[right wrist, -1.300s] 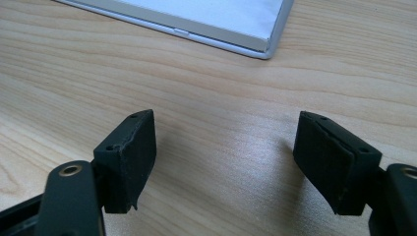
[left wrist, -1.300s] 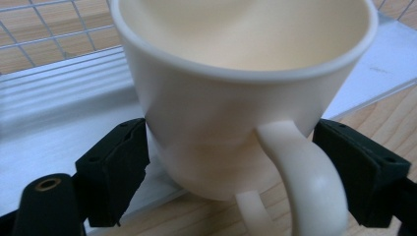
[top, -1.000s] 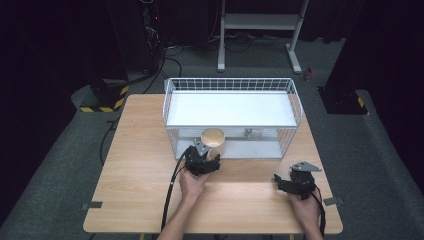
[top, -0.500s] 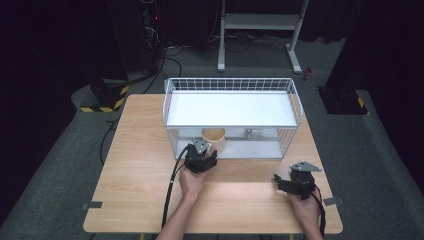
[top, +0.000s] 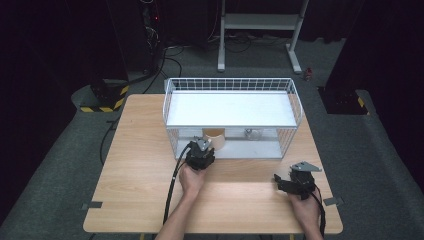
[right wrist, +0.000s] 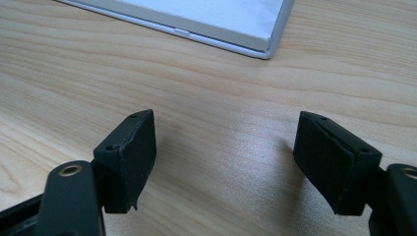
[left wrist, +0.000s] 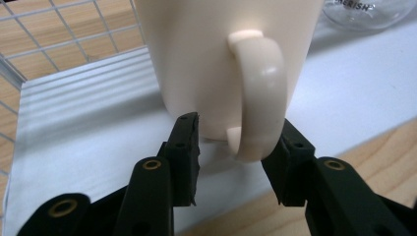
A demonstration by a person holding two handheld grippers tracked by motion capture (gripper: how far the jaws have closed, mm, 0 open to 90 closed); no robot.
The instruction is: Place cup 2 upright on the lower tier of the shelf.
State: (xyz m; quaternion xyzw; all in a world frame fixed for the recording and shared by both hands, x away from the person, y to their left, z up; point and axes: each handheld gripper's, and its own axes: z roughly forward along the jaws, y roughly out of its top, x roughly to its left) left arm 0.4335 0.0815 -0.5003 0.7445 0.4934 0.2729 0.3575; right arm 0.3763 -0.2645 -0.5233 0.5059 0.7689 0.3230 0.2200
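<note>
A cream mug [top: 214, 136] stands upright on the lower white shelf [top: 260, 149] of a wire rack, at its front left. Its handle [left wrist: 258, 98] faces my left gripper [top: 206, 146]. In the left gripper view that gripper [left wrist: 236, 142] has the handle between its jaws, which have just been closing. The right pad [left wrist: 287, 162] is at the handle; a small gap remains at the left pad [left wrist: 189, 147]. My right gripper [top: 281, 182] rests on the wooden table at the front right. In its own view the right gripper [right wrist: 226, 157] stands open over bare wood.
The white wire rack [top: 230, 81] has an upper white shelf [top: 230, 107] over the mug. A clear glass object [top: 253, 133] with lettering [left wrist: 366, 10] sits right of the mug. The lower shelf's corner [right wrist: 265, 46] lies ahead of the right gripper. A black cable [top: 172, 190] trails from the left gripper.
The left hand has shifted slightly at the mug, which now sits a little further under the upper shelf. The right gripper has not moved.
</note>
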